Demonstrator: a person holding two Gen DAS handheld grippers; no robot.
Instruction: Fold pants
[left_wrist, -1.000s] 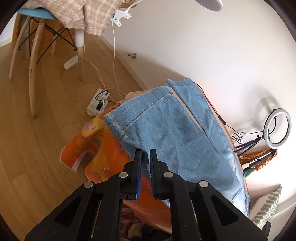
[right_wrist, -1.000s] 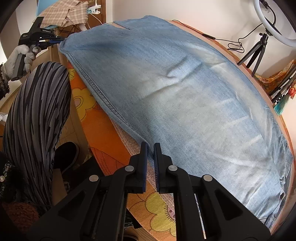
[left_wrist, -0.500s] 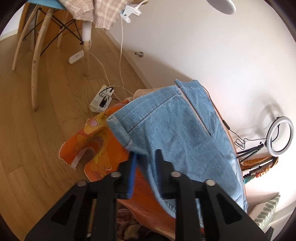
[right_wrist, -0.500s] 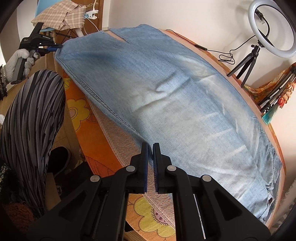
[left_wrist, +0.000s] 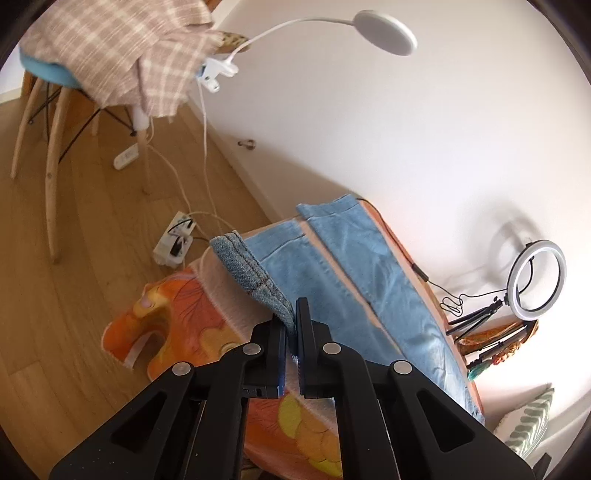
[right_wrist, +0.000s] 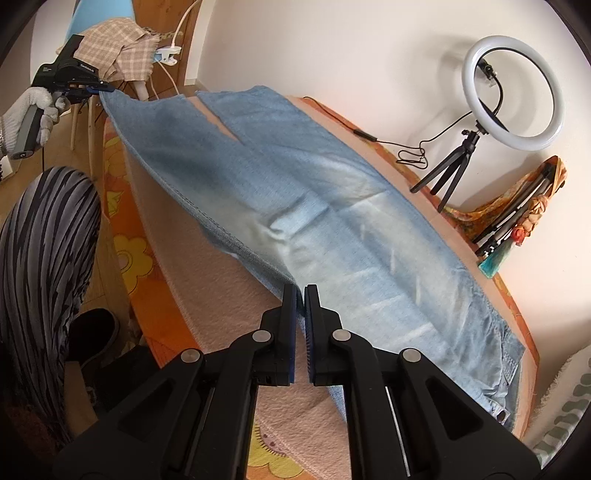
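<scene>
White wall and a wooden floor frame the desk (right_wrist: 192, 273), which is covered by an orange flowered cloth (left_wrist: 177, 332). On it lie the jeans (right_wrist: 332, 206), legs toward the upper left of the right wrist view, waistband at lower right. The left claw (left_wrist: 291, 330) is clamped on the hem of the near leg, its corner lifted off the desk. The right claw (right_wrist: 300, 295) is pinched on the near side seam about halfway along, so the long edge between the two hangs raised.

Risks, as I judge them: each grip catches only a thin bite of denim, so either could slip if the span is pulled taut. Uneven lifting would skew the fold. The far leg lies free and may drag or bunch.

Room: the far desk edge, at centre right, carries a ring light (right_wrist: 513, 92) on its tripod with a trailing cable, and a bundle of stands beside it. Carrying the edge too far across could snag them. The near side is tight against the person's striped leg (right_wrist: 44, 258).
</scene>
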